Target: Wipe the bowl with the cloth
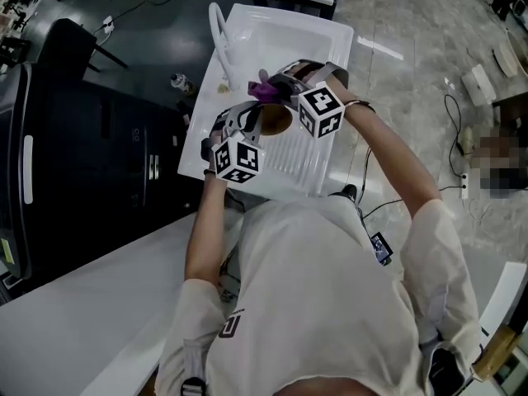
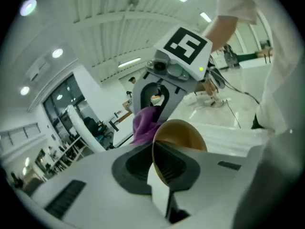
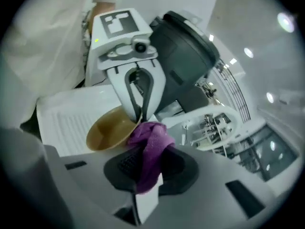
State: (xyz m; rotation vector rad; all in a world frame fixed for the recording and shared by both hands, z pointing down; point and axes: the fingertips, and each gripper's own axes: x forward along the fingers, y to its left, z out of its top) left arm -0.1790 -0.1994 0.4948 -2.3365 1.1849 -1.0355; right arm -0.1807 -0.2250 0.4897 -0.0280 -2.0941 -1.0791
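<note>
A brown bowl [image 1: 277, 119] is held tilted above the white sink's drainboard [image 1: 299, 162]. My left gripper [image 1: 251, 127] is shut on its rim; in the left gripper view the rim of the bowl [image 2: 180, 133] sits edge-on between the jaws of the left gripper [image 2: 159, 165]. My right gripper [image 1: 279, 91] is shut on a bunched purple cloth [image 1: 266, 91]. In the right gripper view the cloth [image 3: 150, 149] hangs from the right gripper [image 3: 145, 170] right at the edge of the bowl [image 3: 107, 130], where the left gripper's fingers [image 3: 136, 87] pinch it.
The sink basin [image 1: 290, 38] with a white faucet [image 1: 219, 40] lies beyond the bowl. A small bottle [image 1: 181, 82] stands left of the sink. A black cabinet [image 1: 99, 147] fills the left, a white counter [image 1: 82, 304] the near left. A dark bin [image 3: 183, 56] stands beside the sink.
</note>
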